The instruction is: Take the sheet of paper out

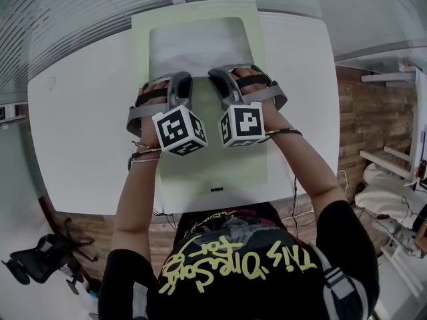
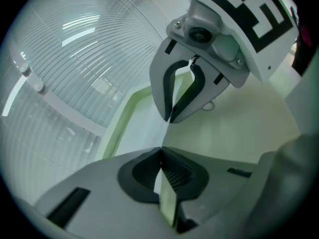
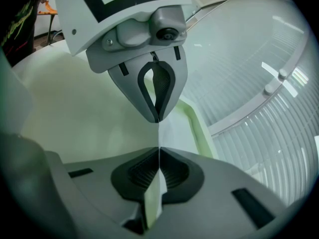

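Head view shows the white sheet of paper inside the pale green plastic folder. It extends away from both grippers. The left gripper and right gripper are equally near, and both seem clamped on the folder's thin cover edge.

Two grippers, one green folder, one sheet of paper, one white table.

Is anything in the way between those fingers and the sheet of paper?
Seemingly the pale green folder: left gripper and right gripper are both shut on a thin green layer, while the white sheet lies just beyond. No other thing intervenes.
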A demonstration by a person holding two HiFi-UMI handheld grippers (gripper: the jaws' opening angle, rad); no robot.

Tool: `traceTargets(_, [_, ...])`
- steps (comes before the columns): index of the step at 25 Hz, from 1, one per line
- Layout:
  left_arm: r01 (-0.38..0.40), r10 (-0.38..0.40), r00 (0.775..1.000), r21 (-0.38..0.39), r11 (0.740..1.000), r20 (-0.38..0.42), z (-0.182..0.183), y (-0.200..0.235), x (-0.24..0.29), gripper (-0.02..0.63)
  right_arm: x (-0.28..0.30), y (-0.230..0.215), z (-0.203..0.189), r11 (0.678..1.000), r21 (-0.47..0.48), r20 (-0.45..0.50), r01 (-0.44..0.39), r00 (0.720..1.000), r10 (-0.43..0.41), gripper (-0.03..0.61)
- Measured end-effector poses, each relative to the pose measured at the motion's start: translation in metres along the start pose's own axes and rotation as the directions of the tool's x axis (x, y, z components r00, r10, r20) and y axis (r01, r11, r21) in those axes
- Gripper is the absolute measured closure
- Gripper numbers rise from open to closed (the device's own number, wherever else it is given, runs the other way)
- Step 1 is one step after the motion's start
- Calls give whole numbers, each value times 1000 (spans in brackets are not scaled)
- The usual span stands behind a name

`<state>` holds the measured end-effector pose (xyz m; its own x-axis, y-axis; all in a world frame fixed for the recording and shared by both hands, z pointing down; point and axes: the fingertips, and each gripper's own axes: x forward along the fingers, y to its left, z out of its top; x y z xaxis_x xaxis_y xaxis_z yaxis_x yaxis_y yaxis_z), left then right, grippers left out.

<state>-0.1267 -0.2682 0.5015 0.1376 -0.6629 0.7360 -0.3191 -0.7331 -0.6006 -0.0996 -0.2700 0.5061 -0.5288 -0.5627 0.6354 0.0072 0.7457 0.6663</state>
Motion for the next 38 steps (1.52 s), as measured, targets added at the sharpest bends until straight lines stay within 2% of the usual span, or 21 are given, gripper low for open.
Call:
traceTargets(8, [-9,9,1000,3,1000,-14,0,-7,-7,606,-10,6,3,999,37,23,-14,1000,13,569])
traceTargets(23, [-25,25,999,-12,1000,-34,2,-18,-22,606,-28,20,10,999,35,25,-29,999,29,569])
traceTargets(38, [-18,16,999,-57,998,-34,-3,-34,-40,606,-44,34,21,998,49,33,-42,999,41,569])
